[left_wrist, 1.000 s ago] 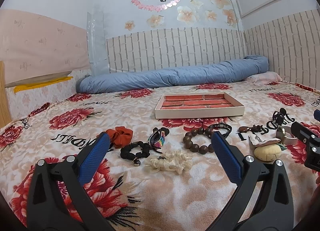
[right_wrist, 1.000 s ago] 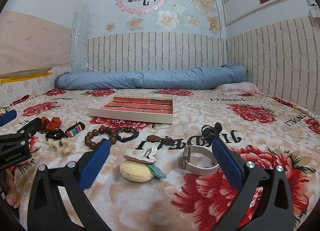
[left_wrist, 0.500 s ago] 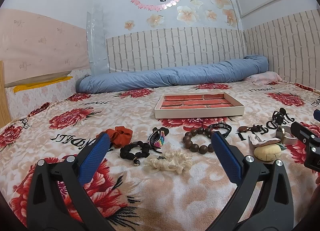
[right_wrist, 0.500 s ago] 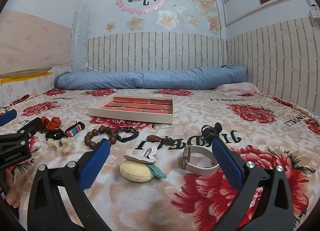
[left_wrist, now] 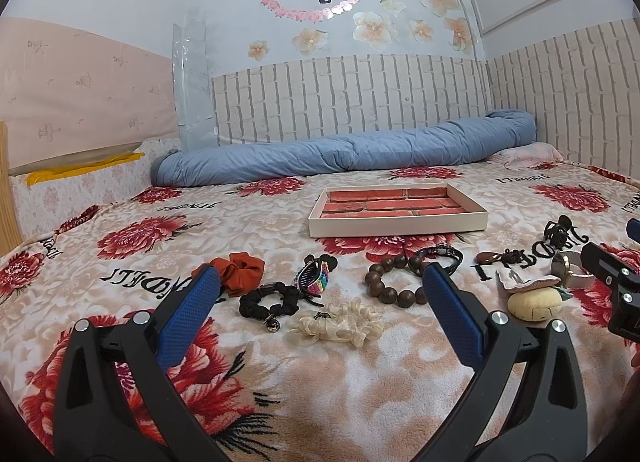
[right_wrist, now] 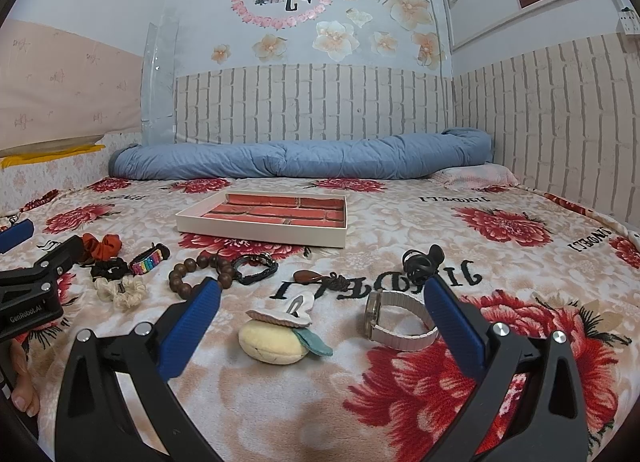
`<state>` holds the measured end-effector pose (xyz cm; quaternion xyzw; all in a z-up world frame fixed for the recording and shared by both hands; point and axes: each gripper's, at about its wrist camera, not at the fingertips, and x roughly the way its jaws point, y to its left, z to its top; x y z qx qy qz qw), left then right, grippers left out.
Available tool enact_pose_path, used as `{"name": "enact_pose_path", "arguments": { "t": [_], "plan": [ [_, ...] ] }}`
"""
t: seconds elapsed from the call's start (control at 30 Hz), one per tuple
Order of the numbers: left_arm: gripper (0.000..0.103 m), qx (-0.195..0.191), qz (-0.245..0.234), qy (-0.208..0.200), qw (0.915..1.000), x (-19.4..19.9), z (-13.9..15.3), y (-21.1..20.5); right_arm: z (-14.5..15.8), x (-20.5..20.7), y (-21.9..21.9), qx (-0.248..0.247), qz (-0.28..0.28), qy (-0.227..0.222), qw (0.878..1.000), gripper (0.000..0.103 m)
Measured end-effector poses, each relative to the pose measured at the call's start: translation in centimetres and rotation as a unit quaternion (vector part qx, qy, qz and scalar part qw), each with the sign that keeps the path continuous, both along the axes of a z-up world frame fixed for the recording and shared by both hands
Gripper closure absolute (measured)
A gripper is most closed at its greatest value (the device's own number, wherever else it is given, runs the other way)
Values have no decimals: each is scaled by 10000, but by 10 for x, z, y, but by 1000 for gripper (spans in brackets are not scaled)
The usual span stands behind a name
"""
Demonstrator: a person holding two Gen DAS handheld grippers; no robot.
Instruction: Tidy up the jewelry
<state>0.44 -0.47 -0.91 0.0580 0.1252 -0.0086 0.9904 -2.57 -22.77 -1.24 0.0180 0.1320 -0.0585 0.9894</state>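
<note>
Jaws of the left gripper (left_wrist: 320, 290) and right gripper (right_wrist: 322, 296) stand wide apart, holding nothing, above the floral bed (left_wrist: 360, 374). Jewelry lies in a loose row: cream scrunchie (left_wrist: 334, 326), wooden bead bracelet (left_wrist: 394, 282), watch (right_wrist: 396, 320), plush clip (right_wrist: 276, 340). Beyond the row sits the tray (left_wrist: 398, 224), its compartments bare.

- Left gripper (left_wrist: 318, 288): black plastic arms, blue textured pads (left_wrist: 188, 314), silver screws.
- Right gripper (right_wrist: 320, 298): the same build.
- White "GenRobot.AI" lettering at the right-wrist view's left edge.
- A bare thumb (right_wrist: 22, 382), lower left there.
</note>
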Motion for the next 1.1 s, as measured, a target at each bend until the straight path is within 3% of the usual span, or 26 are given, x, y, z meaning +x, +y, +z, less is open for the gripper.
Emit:
{"name": "enact_pose_path", "arguments": {
  "t": [0.83,1.1],
  "plan": [
    [5,-27,2,65,10000,0,-1,0,-1,1,-2,23,-4,13,10000,4],
    [5,-482,-77,513,9975,17,-1,17,-2,6,-11,284,88,159,9994,4]
  ]
}}
